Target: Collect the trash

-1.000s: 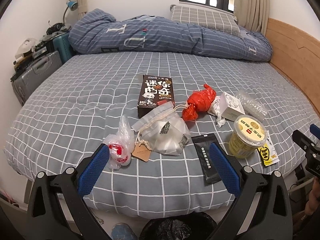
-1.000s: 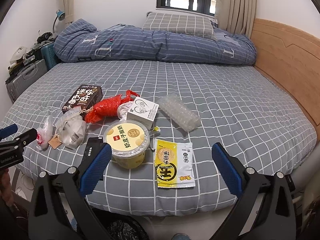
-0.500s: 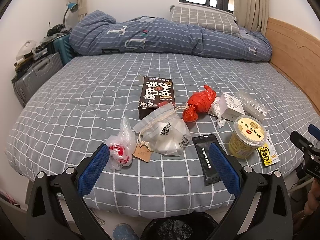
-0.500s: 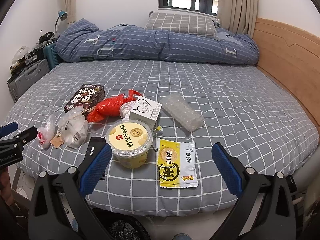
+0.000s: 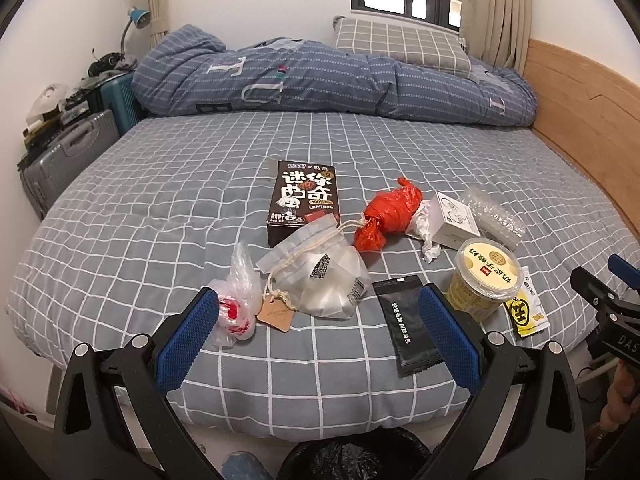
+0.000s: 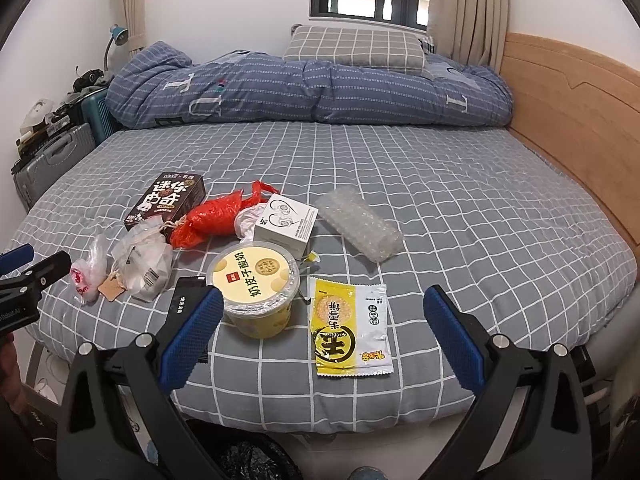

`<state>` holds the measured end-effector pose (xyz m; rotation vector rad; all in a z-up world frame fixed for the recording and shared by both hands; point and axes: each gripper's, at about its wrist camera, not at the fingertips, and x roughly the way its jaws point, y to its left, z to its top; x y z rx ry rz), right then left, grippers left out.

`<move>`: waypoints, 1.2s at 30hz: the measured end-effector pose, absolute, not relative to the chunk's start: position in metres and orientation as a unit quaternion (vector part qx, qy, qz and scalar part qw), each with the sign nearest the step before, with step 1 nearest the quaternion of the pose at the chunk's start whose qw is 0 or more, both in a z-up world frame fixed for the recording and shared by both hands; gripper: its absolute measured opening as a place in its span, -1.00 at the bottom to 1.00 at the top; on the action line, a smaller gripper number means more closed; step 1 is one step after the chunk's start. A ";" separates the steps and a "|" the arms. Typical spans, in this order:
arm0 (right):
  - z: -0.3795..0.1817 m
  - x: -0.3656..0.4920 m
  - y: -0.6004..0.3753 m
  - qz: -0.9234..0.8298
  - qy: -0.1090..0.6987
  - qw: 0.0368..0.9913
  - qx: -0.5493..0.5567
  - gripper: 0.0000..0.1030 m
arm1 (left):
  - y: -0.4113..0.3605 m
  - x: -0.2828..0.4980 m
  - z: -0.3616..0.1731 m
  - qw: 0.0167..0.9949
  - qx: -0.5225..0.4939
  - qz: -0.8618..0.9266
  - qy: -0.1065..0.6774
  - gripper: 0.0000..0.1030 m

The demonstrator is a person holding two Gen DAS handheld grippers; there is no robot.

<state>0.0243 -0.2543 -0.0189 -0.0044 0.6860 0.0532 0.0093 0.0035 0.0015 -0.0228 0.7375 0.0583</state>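
Trash lies on the grey checked bed [image 5: 140, 216]: a dark snack box [image 5: 303, 200], a red bag [image 5: 390, 216], a clear drawstring pouch [image 5: 320, 276], a small plastic bag [image 5: 238, 300], a black sachet [image 5: 406, 324], a yellow cup [image 6: 256, 286], a yellow packet [image 6: 348, 328], a white box [image 6: 286, 224] and bubble wrap [image 6: 358, 228]. My left gripper [image 5: 318, 330] is open and empty, just short of the pouch and sachet. My right gripper [image 6: 322, 328] is open and empty, over the near edge by the cup and packet.
A black-lined trash bin [image 5: 340, 460] stands on the floor below the bed's near edge; it also shows in the right wrist view [image 6: 248, 460]. A folded blue quilt [image 5: 320, 80] and pillow [image 5: 400, 44] lie at the far side. Suitcases [image 5: 60, 160] stand left; a wooden headboard [image 6: 568, 120] runs right.
Both grippers have moved slightly forward toward the bed, so the trash sits a little nearer in view. The jaws stay open and nothing on the bed has moved.
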 end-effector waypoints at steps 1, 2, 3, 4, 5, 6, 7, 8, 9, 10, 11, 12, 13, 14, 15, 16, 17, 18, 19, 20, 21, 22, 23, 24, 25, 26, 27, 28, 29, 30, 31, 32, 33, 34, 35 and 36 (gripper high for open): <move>-0.019 0.024 -0.254 0.026 0.336 0.941 -0.002 0.86 | 0.003 0.009 0.002 0.932 -0.011 0.028 0.361 0.89; -0.019 0.024 -0.254 0.026 0.336 0.941 -0.002 0.86 | 0.003 0.009 0.002 0.932 -0.011 0.028 0.361 0.89; -0.019 0.024 -0.254 0.026 0.336 0.941 -0.002 0.86 | 0.003 0.009 0.002 0.932 -0.010 0.028 0.361 0.89; -0.019 0.025 -0.254 0.026 0.336 0.941 -0.002 0.86 | 0.003 0.009 0.002 0.932 -0.011 0.028 0.361 0.89; -0.019 0.025 -0.254 0.026 0.336 0.941 -0.003 0.86 | 0.003 0.009 0.002 0.932 -0.012 0.028 0.361 0.89; -0.019 0.025 -0.254 0.026 0.337 0.941 -0.003 0.86 | 0.003 0.009 0.002 0.932 -0.012 0.028 0.360 0.89; -0.019 0.025 -0.254 0.026 0.337 0.941 -0.002 0.86 | 0.003 0.009 0.001 0.932 -0.013 0.028 0.361 0.89; -0.019 0.026 -0.254 0.027 0.337 0.941 -0.002 0.86 | 0.003 0.010 0.001 0.932 -0.013 0.028 0.362 0.89; -0.019 0.026 -0.253 0.027 0.337 0.941 -0.002 0.86 | 0.004 0.010 0.000 0.931 -0.013 0.028 0.363 0.89; -0.018 0.027 -0.251 0.028 0.337 0.941 -0.003 0.86 | 0.004 0.010 0.000 0.931 -0.015 0.028 0.363 0.89; -0.018 0.028 -0.250 0.028 0.337 0.941 -0.004 0.86 | 0.004 0.010 0.000 0.931 -0.016 0.027 0.364 0.89; -0.018 0.028 -0.248 0.029 0.337 0.941 -0.005 0.86 | 0.004 0.010 0.000 0.931 -0.015 0.027 0.364 0.89; -0.017 0.029 -0.247 0.029 0.336 0.941 -0.005 0.86 | 0.005 0.010 0.000 0.931 -0.015 0.028 0.363 0.89; -0.016 0.029 -0.246 0.030 0.336 0.942 -0.005 0.86 | 0.005 0.010 0.001 0.931 -0.015 0.028 0.363 0.89; -0.016 0.029 -0.244 0.030 0.335 0.942 -0.006 0.86 | 0.006 0.010 0.001 0.931 -0.017 0.027 0.363 0.89; -0.016 0.029 -0.243 0.029 0.335 0.942 -0.007 0.86 | 0.007 0.011 0.001 0.931 -0.018 0.027 0.363 0.89; -0.016 0.029 -0.243 0.029 0.335 0.942 -0.008 0.86 | 0.007 0.010 0.001 0.931 -0.017 0.026 0.363 0.89; -0.016 0.029 -0.242 0.029 0.334 0.942 -0.009 0.86 | 0.007 0.010 0.001 0.931 -0.017 0.027 0.363 0.89; -0.016 0.030 -0.242 0.029 0.334 0.942 -0.009 0.86 | 0.007 0.011 0.001 0.931 -0.016 0.026 0.363 0.89; -0.016 0.031 -0.241 0.030 0.335 0.942 -0.008 0.86 | 0.008 0.011 0.000 0.931 -0.016 0.027 0.364 0.89; -0.016 0.031 -0.240 0.032 0.336 0.941 -0.008 0.86 | 0.009 0.011 0.000 0.931 -0.017 0.028 0.364 0.89; -0.016 0.032 -0.238 0.034 0.336 0.941 -0.009 0.86 | 0.010 0.012 0.000 0.930 -0.016 0.030 0.365 0.89; -0.016 0.034 -0.236 0.036 0.335 0.942 -0.012 0.86 | 0.013 0.013 -0.002 0.930 -0.017 0.033 0.366 0.89; -0.017 0.036 -0.234 0.037 0.335 0.941 -0.014 0.86 | 0.016 0.014 -0.003 0.929 -0.018 0.037 0.367 0.89; -0.018 0.038 -0.232 0.040 0.336 0.941 -0.014 0.86 | 0.019 0.016 -0.006 0.928 -0.020 0.041 0.369 0.89; -0.020 0.041 -0.230 0.043 0.337 0.941 -0.014 0.86 | 0.023 0.018 -0.009 0.927 -0.021 0.045 0.372 0.89; -0.023 0.044 -0.228 0.044 0.338 0.940 -0.015 0.86 | 0.026 0.021 -0.011 0.925 -0.021 0.049 0.375 0.89; -0.025 0.047 -0.226 0.045 0.341 0.939 -0.016 0.86 | 0.029 0.023 -0.015 0.924 -0.020 0.054 0.379 0.89; -0.029 0.050 -0.224 0.048 0.345 0.937 -0.015 0.86 | 0.033 0.026 -0.018 0.922 -0.019 0.058 0.383 0.89; -0.032 0.054 -0.222 0.050 0.348 0.936 -0.015 0.86 | 0.038 0.028 -0.022 0.920 -0.020 0.062 0.386 0.89; -0.036 0.059 -0.219 0.053 0.353 0.934 -0.014 0.86 | 0.043 0.031 -0.026 0.918 -0.021 0.067 0.391 0.89; -0.039 0.062 -0.216 0.056 0.355 0.933 -0.013 0.86 | 0.047 0.033 -0.029 0.916 -0.022 0.070 0.394 0.89; -0.041 0.064 -0.214 0.059 0.356 0.932 -0.014 0.86 | 0.052 0.035 -0.031 0.915 -0.024 0.073 0.396 0.89; -0.044 0.067 -0.211 0.062 0.358 0.932 -0.016 0.86 | 0.056 0.037 -0.033 0.914 -0.024 0.076 0.397 0.89; -0.048 0.072 -0.207 0.064 0.361 0.930 -0.018 0.86 | 0.061 0.040 -0.037 0.912 -0.024 0.082 0.401 0.89; -0.050 0.074 -0.205 0.067 0.363 0.929 -0.018 0.86 | 0.065 0.042 -0.040 0.911 -0.025 0.084 0.403 0.89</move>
